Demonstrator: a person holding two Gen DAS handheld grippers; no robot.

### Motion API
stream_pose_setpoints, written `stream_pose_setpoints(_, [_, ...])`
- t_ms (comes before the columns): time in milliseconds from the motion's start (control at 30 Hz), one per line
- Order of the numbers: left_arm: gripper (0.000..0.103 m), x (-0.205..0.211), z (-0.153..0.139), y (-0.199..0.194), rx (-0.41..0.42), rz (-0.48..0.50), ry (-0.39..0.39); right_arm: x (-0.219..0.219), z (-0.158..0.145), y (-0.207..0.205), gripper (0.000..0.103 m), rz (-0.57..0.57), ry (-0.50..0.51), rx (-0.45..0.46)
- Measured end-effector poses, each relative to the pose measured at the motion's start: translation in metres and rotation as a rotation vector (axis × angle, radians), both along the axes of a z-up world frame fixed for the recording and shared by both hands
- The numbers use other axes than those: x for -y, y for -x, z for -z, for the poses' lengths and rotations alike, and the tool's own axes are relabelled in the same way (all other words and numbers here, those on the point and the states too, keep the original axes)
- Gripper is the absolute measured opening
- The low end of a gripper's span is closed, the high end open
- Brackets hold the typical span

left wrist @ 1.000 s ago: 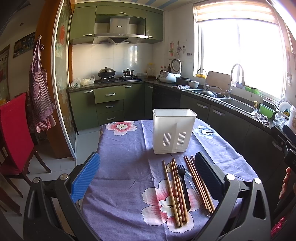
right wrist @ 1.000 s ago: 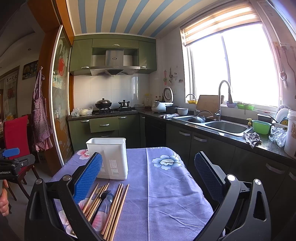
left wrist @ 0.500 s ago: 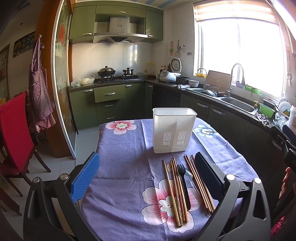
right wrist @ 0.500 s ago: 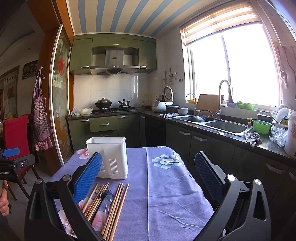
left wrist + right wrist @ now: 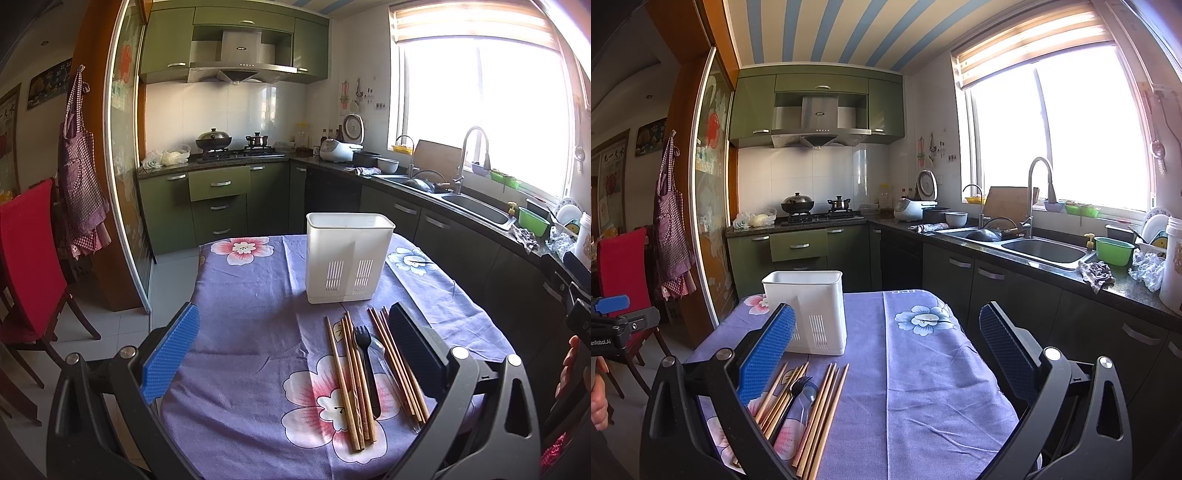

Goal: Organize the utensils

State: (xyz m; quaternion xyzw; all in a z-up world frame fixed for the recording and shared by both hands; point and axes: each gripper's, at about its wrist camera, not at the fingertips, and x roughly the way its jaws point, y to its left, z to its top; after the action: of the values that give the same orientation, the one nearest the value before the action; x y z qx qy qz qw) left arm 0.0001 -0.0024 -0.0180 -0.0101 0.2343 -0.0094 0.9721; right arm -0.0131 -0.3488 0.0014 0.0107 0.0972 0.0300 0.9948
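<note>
Left wrist view: the left gripper is held wide open and empty above the purple floral-clothed worktop. Brown wooden chopsticks and a black plastic fork lie loose before the empty white slotted plastic utensil holder. The right gripper is likewise spread and empty. Nothing has been sorted; a first pickup is judged next, requiring descent over one utensil.
</note>
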Motion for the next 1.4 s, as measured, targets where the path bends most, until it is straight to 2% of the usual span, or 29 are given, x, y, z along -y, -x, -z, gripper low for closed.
stream_pose_setpoints(533, [0.097, 0.001, 0.001, -0.001, -0.006, 0.003, 0.003, 0.000, 0.001, -0.001, 0.099, 0.003, -0.001, 0.003])
stream_pose_setpoints(633, [0.097, 0.005, 0.003, -0.012, -0.041, 0.024, 0.011, 0.007, 0.004, -0.006, 0.099, 0.016, -0.015, -0.008])
stream_pose_setpoints(733, [0.097, 0.010, 0.015, -0.043, -0.173, 0.051, 0.014, 0.013, 0.009, -0.021, 0.099, -0.026, -0.035, -0.077])
stream_pose_setpoints(867, [0.097, 0.024, 0.041, -0.097, -0.422, 0.127, 0.022, 0.019, 0.023, -0.074, 0.099, -0.197, -0.118, -0.316])
stream_pose_setpoints(967, [0.096, 0.039, 0.063, -0.130, -0.557, 0.160, 0.013, 0.020, 0.036, -0.109, 0.099, -0.226, -0.145, -0.440])
stream_pose_setpoints(1033, [0.091, 0.049, 0.077, -0.145, -0.614, 0.166, -0.001, 0.017, 0.044, -0.125, 0.099, -0.234, -0.131, -0.475])
stream_pose_setpoints(1067, [0.084, 0.055, 0.084, -0.151, -0.647, 0.179, 0.002, 0.017, 0.048, -0.133, 0.097, -0.235, -0.129, -0.498])
stream_pose_setpoints(1200, [0.070, 0.074, 0.112, -0.168, -0.791, 0.231, 0.042, 0.019, 0.060, -0.148, 0.093, -0.223, -0.136, -0.530])
stream_pose_setpoints(1300, [0.057, 0.087, 0.127, -0.176, -0.858, 0.255, 0.044, 0.024, 0.064, -0.149, 0.092, -0.215, -0.136, -0.535])
stream_pose_setpoints(1400, [0.045, 0.095, 0.134, -0.181, -0.890, 0.259, 0.043, 0.027, 0.066, -0.149, 0.092, -0.208, -0.137, -0.544])
